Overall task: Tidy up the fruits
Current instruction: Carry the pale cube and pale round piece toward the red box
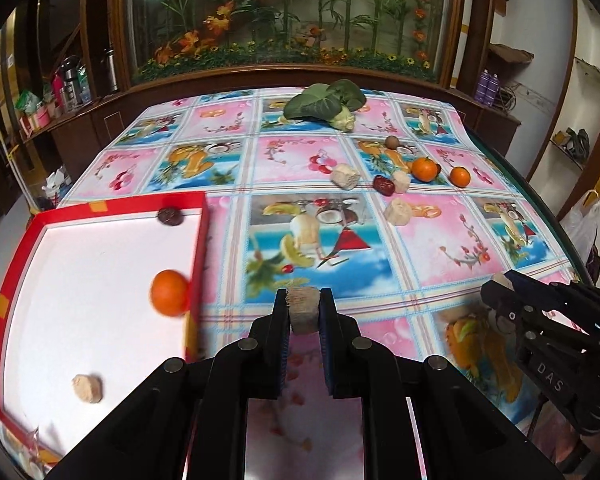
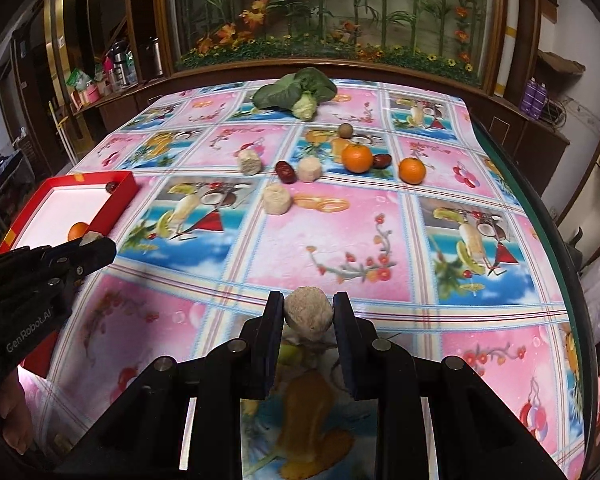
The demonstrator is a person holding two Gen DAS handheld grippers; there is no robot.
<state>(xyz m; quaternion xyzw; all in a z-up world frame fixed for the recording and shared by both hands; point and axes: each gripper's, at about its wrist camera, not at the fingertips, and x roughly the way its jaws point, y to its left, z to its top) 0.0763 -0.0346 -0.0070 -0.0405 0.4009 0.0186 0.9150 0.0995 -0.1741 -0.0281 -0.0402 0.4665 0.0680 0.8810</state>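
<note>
Beige chunks sit clenched in both the left gripper point(image 1: 303, 307) and right gripper point(image 2: 308, 312), beside the red tray point(image 1: 198, 264).

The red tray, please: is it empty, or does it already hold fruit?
Not empty: the tray holds an orange, a date, and a pale chunk.

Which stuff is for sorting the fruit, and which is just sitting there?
For the job: red tray, oranges, red dates, pale chunks, left tool, right tool, each gripping a chunk.

Just there: leafy greens, flower display.
</note>
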